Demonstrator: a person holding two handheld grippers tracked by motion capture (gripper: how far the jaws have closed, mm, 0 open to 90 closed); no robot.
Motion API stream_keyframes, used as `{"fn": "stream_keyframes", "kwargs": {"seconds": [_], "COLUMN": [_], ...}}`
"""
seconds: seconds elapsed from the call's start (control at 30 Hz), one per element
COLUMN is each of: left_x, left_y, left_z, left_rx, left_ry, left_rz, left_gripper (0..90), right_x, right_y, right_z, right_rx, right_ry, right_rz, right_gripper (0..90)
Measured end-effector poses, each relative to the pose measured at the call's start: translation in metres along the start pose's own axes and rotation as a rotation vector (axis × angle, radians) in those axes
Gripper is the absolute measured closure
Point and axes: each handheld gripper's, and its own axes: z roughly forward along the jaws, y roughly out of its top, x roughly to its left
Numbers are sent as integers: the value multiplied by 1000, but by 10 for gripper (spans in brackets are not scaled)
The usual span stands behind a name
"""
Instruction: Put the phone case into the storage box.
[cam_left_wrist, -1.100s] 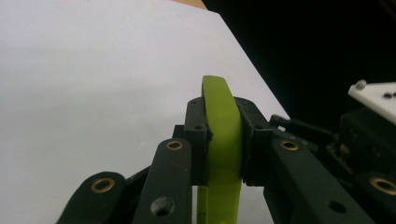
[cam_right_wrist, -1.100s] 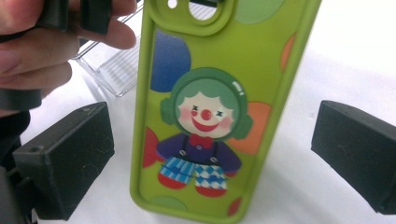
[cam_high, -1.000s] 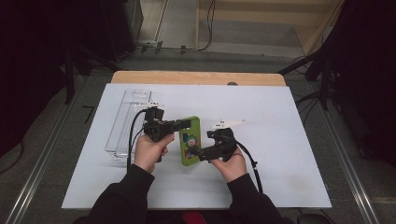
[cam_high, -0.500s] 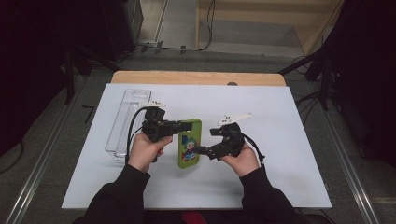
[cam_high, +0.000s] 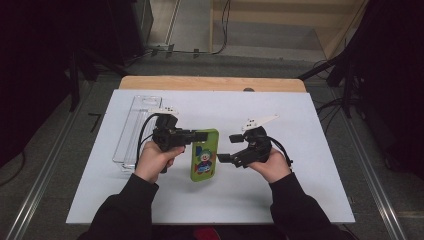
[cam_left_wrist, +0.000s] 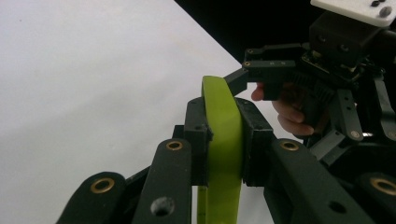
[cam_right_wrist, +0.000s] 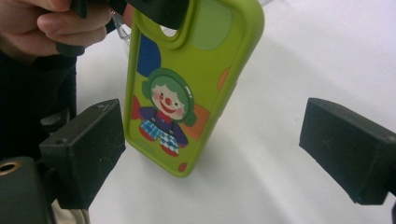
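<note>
Gripping the green phone case (cam_high: 204, 156) by its top edge above the white surface (cam_high: 310, 150), the left tool (cam_high: 196, 136) risks letting it swing or slip; the right tool (cam_high: 225, 158), beside the case, gapes empty, jaws having just narrowed slightly.

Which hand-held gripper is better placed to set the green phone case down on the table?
Left. The left hand-held gripper is clamped on the green phone case, while the right hand-held gripper is open beside it.
</note>
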Motion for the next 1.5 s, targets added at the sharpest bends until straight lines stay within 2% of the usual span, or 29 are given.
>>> {"fn": "stream_keyframes", "kwargs": {"seconds": [0.1, 0.2, 0.4, 0.67, 0.8, 1.03, 1.17, 1.27, 1.5], "left_x": [-1, -2, -3, -4, -4, -6, -6, -6, -9], "left_y": [1, 1, 1, 0, 0, -1, -1, -2, -3], "left_z": [0, 0, 0, -1, -1, 0, 0, 1, 5], "left_rx": [10, 16, 28, 31, 32, 45, 49, 55, 69], "left_ry": [-6, -18, -42, -77, -100, -136, -152, -159, -183], "left_rz": [20, 33, 48, 70, 84, 121, 126, 140, 167], "left_gripper": [771, 771, 771, 771, 771, 771, 770, 771, 771], "right_x": [-1, -1, -2, 1, 1, -1, -1, 0, -3], "right_y": [2, 4, 8, 13, 15, 19, 20, 20, 22], "right_z": [-5, -10, -14, -20, -19, -13, -11, -10, -9], "right_rx": [-7, -6, -6, -3, 10, 42, 49, 61, 53], "right_ry": [-17, -11, 24, 34, 44, 88, 113, 106, 143], "right_rz": [-30, -49, -49, -80, -104, -126, -137, -155, -159], "right_gripper": [58, 122, 122, 122, 122, 137, 137, 141, 282]}}
